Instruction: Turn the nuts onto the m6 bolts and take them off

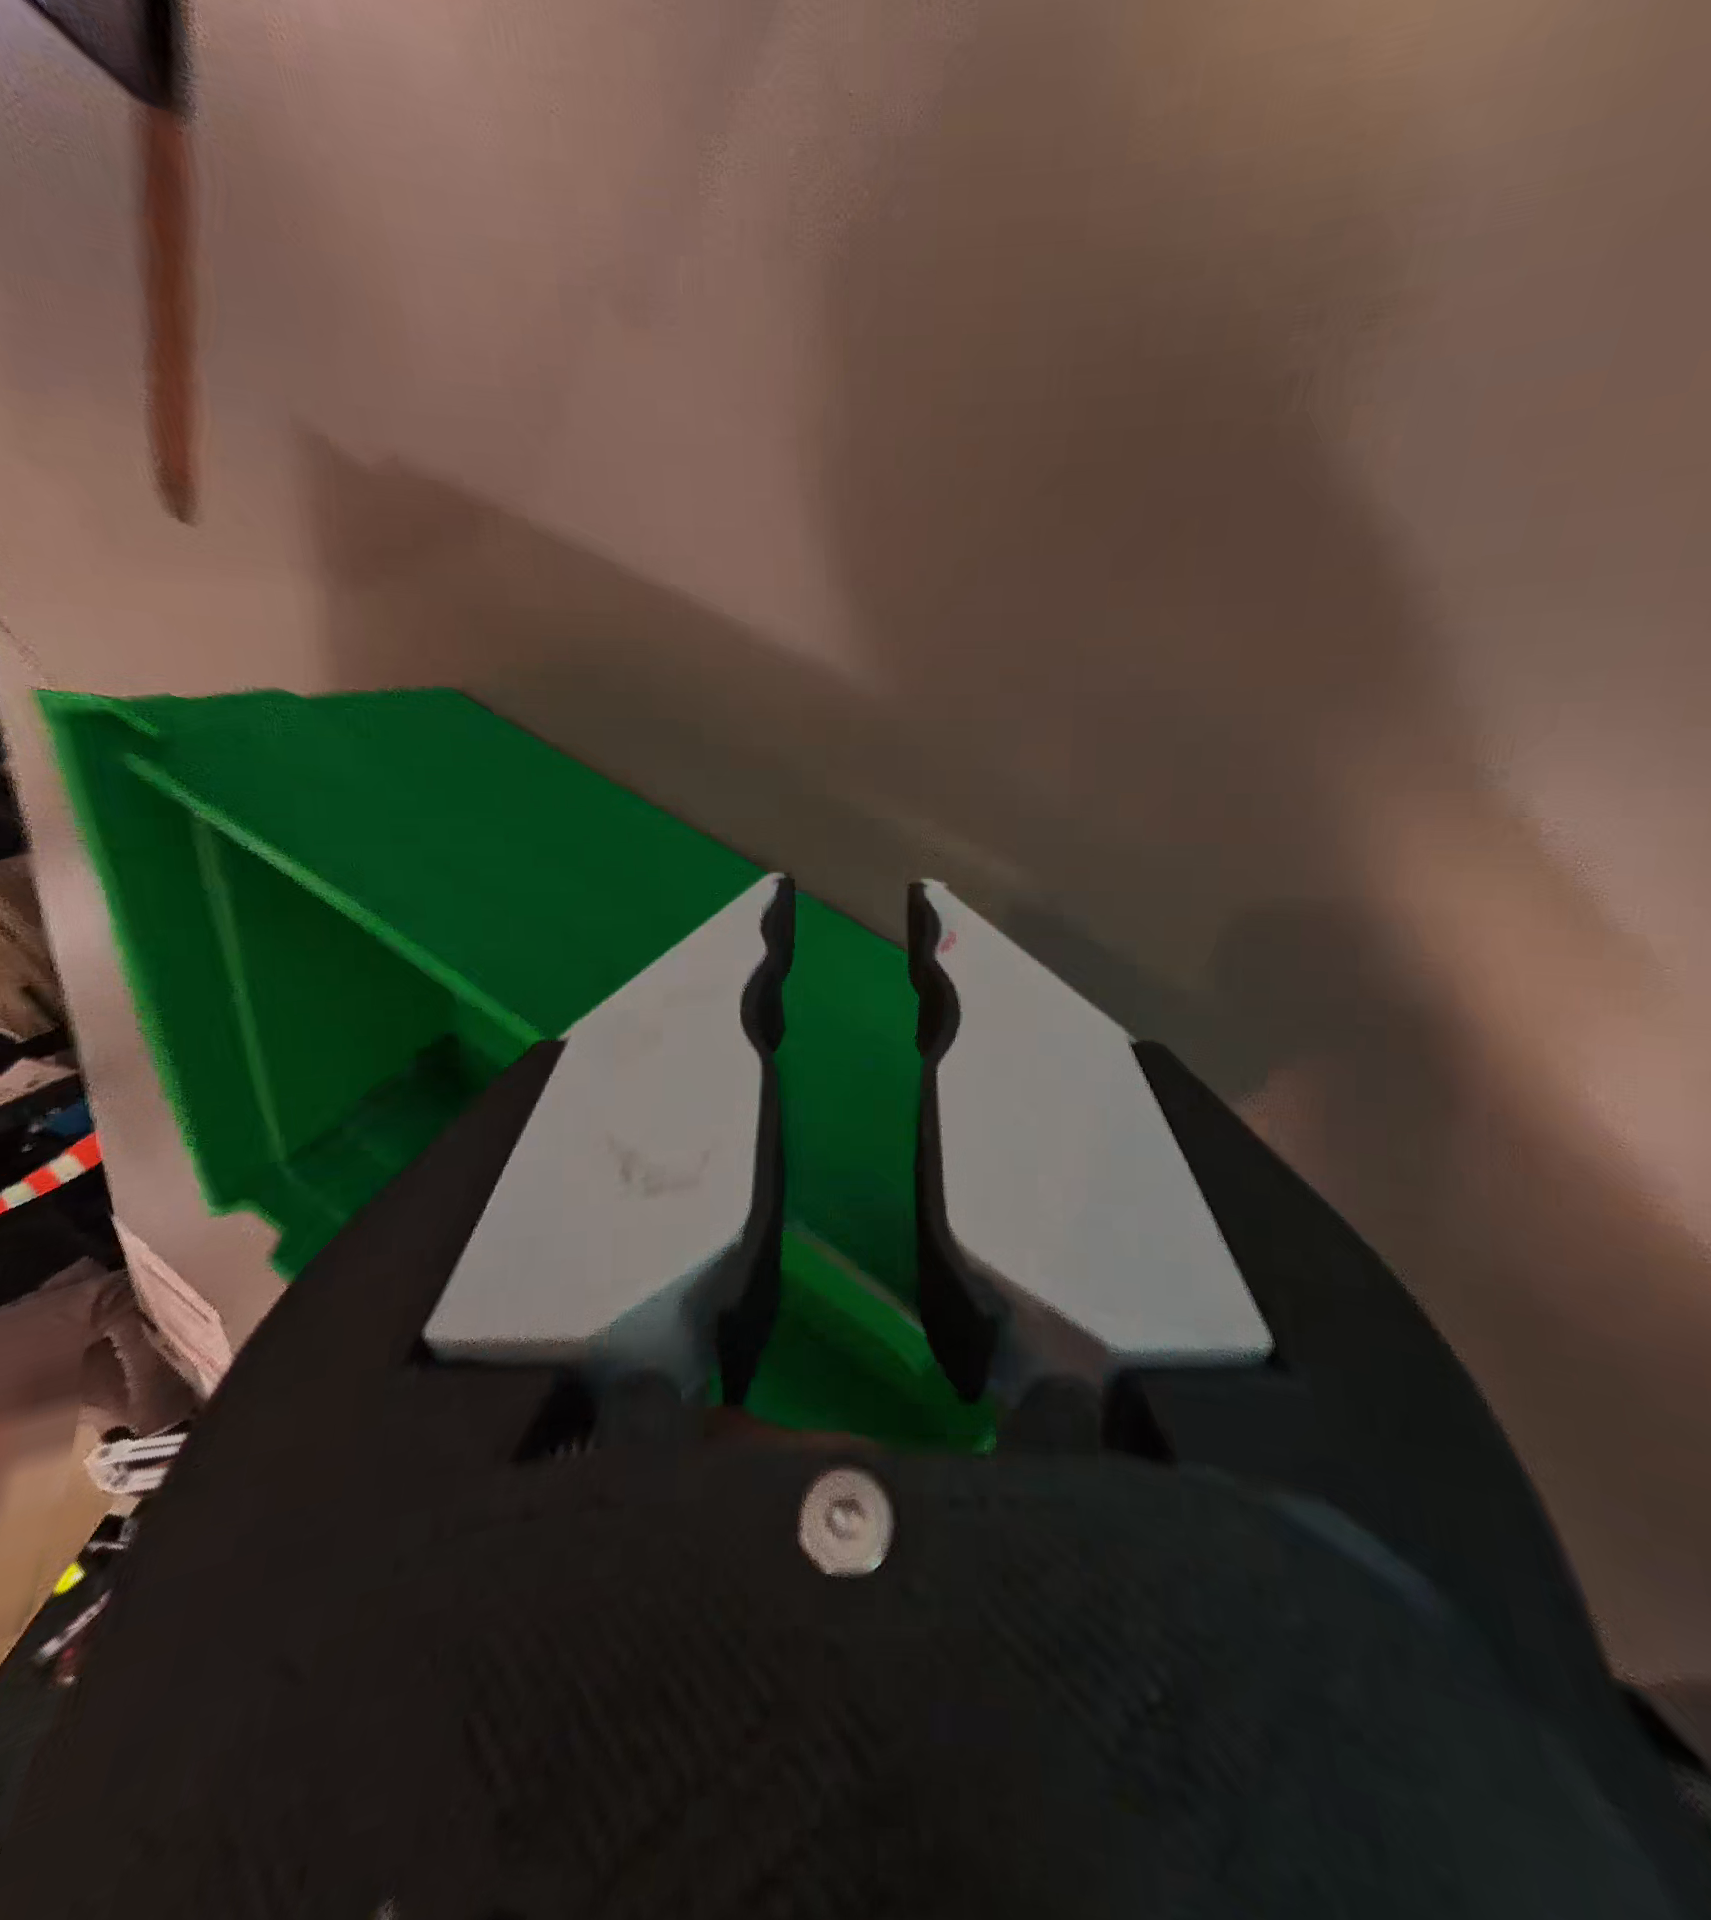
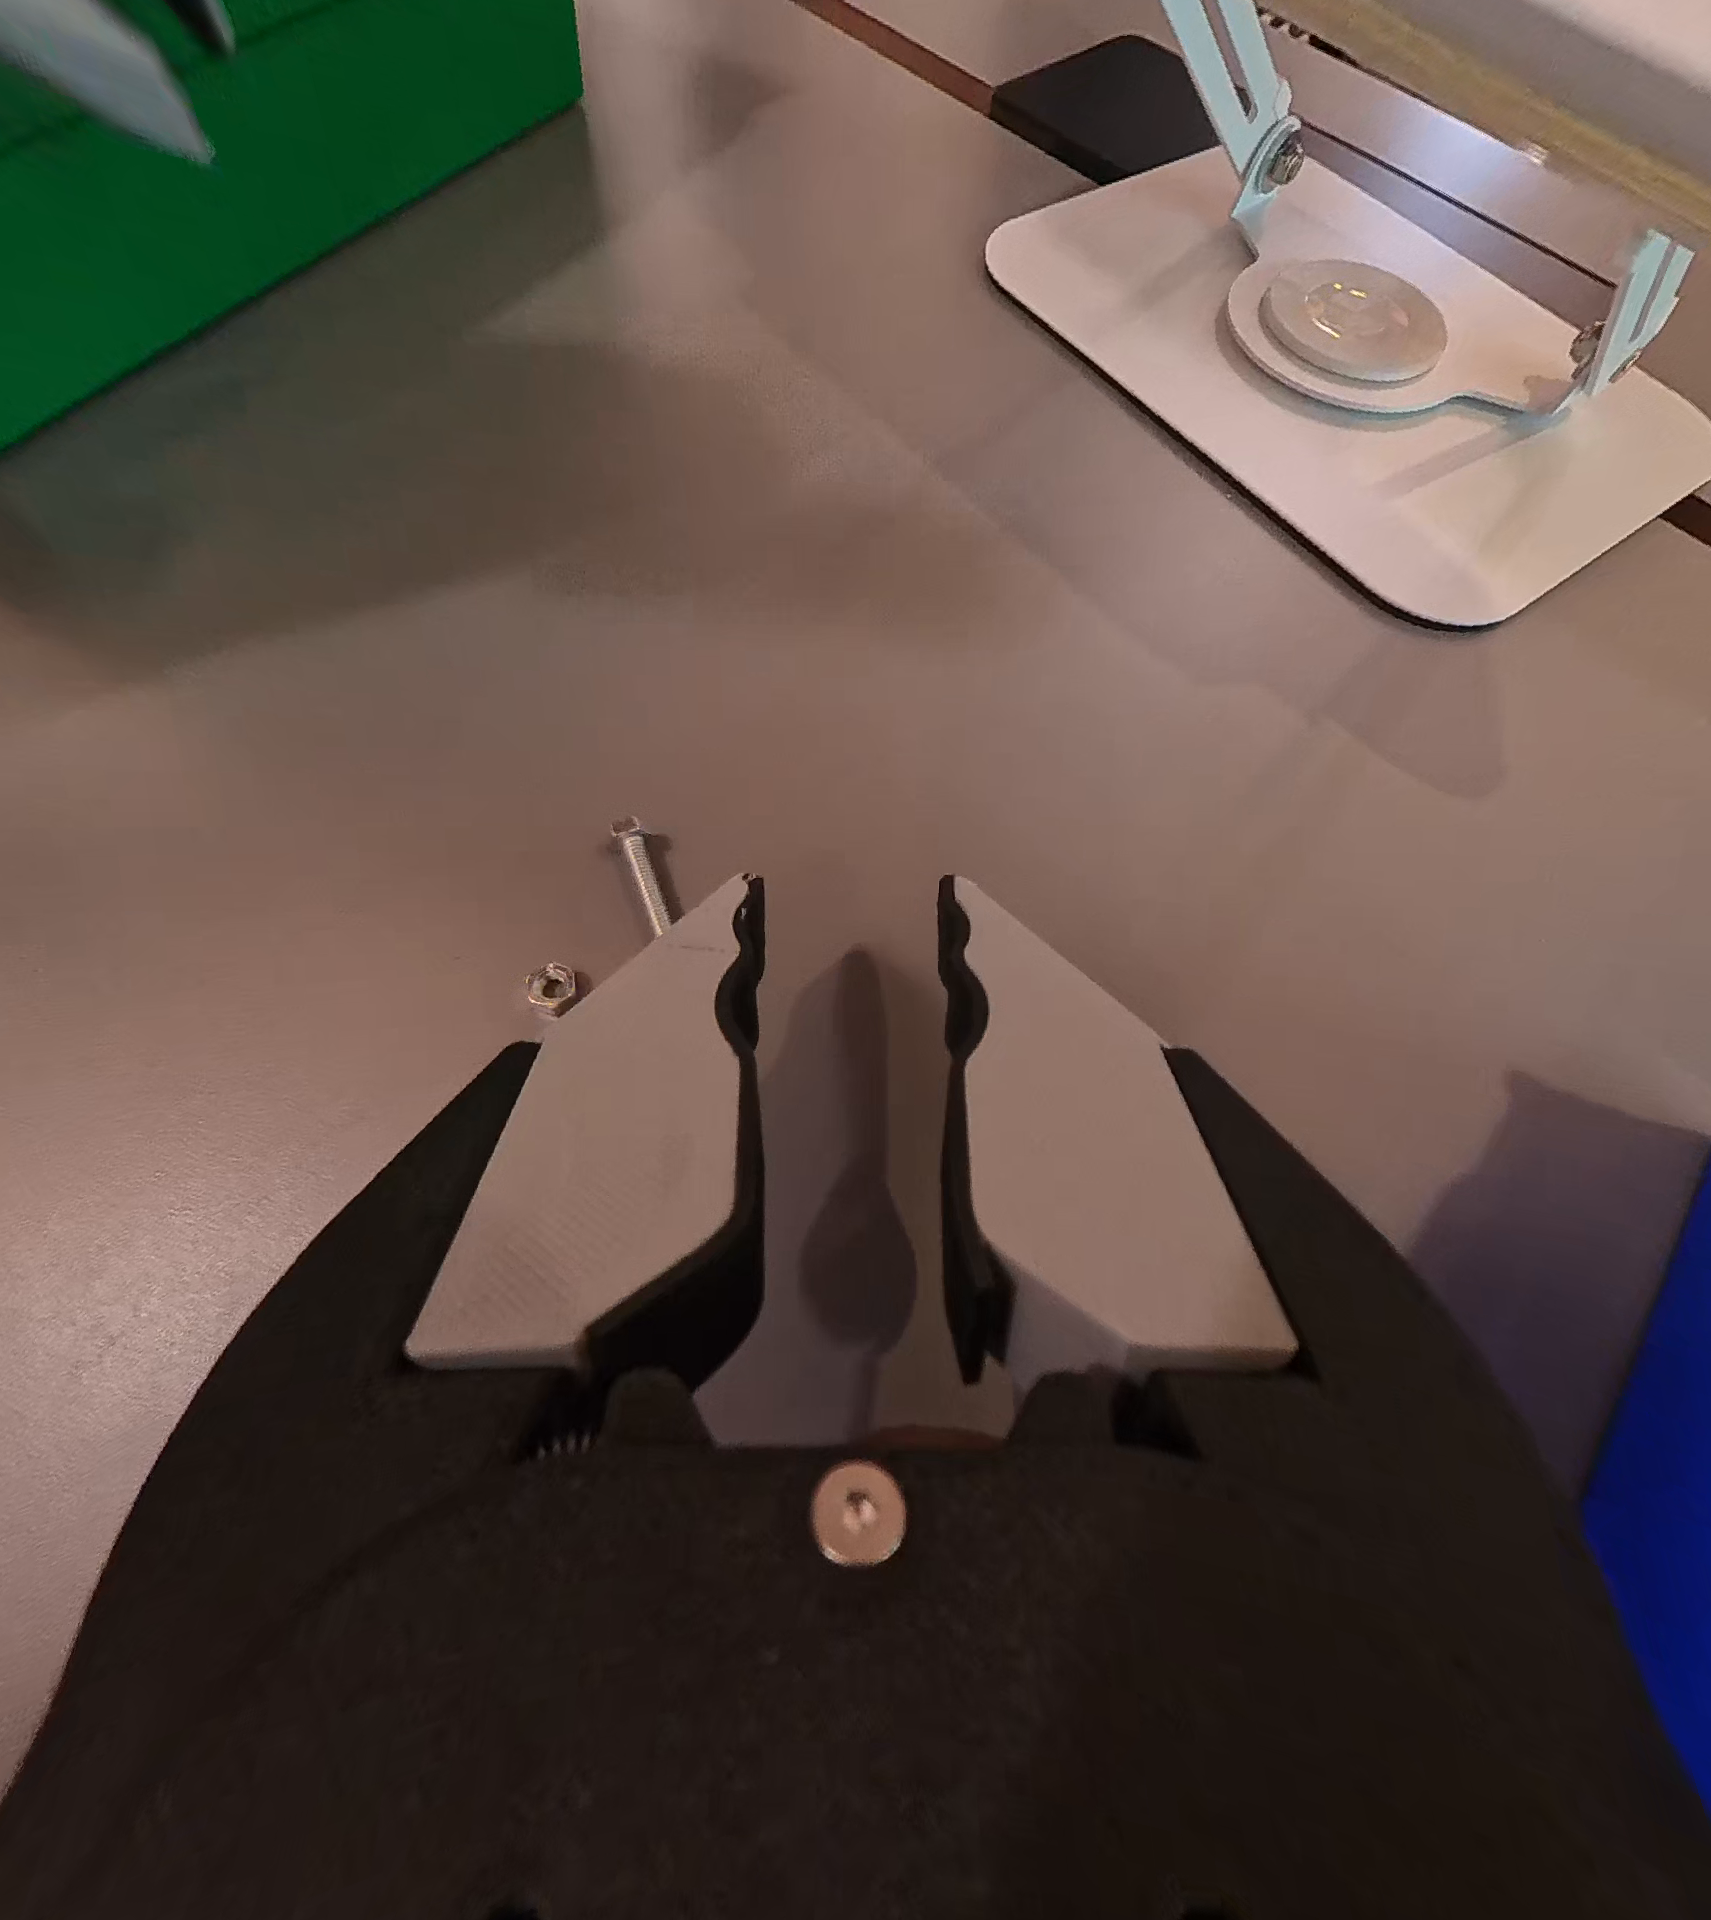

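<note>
Hovering with both sets of fingers parted and empty, we see the threaded silver bolt and small silver hex nut just outside our right gripper left finger; a careless descent could knock them across the grey desk. Our left gripper hangs over the green plastic bin.

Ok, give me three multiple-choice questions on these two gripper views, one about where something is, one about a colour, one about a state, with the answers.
1. Where does the loose nut lie?
A. in the green bin
B. on the table beside the bolt
C. on the white stand base

2. What colour is the bin under the left gripper?
A. green
B. red
C. yellow

3. How is the right gripper?
A. shut on the bolt
B. shut on the nut
C. open, holding nothing

Answers: 1 B, the nut sits on the grey table just left of the right gripper. 2 A, green shows between its fingers. 3 C, only table shows in the gap.
</note>
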`<state>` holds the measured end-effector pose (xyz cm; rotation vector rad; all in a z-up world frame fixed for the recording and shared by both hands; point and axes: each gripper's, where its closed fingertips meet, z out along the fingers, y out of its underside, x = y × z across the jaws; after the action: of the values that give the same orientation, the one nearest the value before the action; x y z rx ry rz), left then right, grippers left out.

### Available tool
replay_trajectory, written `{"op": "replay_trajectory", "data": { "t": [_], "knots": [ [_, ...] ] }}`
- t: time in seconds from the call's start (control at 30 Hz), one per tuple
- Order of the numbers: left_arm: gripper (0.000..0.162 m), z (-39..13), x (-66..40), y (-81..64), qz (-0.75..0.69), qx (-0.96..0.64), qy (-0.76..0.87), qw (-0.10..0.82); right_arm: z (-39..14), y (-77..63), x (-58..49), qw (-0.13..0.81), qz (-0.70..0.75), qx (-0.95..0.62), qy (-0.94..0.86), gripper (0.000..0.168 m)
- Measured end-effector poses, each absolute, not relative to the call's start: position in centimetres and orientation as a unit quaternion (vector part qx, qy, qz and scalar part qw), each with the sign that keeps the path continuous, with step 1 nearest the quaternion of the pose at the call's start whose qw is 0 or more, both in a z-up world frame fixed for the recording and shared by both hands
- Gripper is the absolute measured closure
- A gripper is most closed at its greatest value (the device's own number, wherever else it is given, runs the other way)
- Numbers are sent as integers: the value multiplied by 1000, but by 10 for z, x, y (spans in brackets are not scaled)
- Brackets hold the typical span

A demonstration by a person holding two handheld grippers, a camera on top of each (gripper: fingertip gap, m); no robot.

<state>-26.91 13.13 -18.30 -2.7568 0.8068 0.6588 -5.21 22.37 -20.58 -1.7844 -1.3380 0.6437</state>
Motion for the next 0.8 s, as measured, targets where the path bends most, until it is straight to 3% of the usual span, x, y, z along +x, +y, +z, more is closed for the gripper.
{"op": "replay_trajectory", "data": {
  "t": [0.03,0.13,0.23,0.5,0.63,0.8],
  "knots": [
    [134,-187,-274,120,231,-929,278,85,-205,223,-53,398,256,-704,-529,138],
    [143,-185,-294,93,255,-928,266,43,-206,222,-54,398,256,-703,-532,138],
    [132,-183,-288,80,212,-940,258,70,-205,222,-54,399,253,-703,-531,138],
    [120,-129,-110,152,-71,-857,253,443,-207,228,-52,398,258,-712,-517,137],
    [115,-135,-94,206,-50,-814,200,543,-202,235,-48,413,256,-713,-504,134],
    [114,-145,-106,233,-64,-790,141,593,-193,251,-39,445,241,-720,-474,131]
  ]
}}
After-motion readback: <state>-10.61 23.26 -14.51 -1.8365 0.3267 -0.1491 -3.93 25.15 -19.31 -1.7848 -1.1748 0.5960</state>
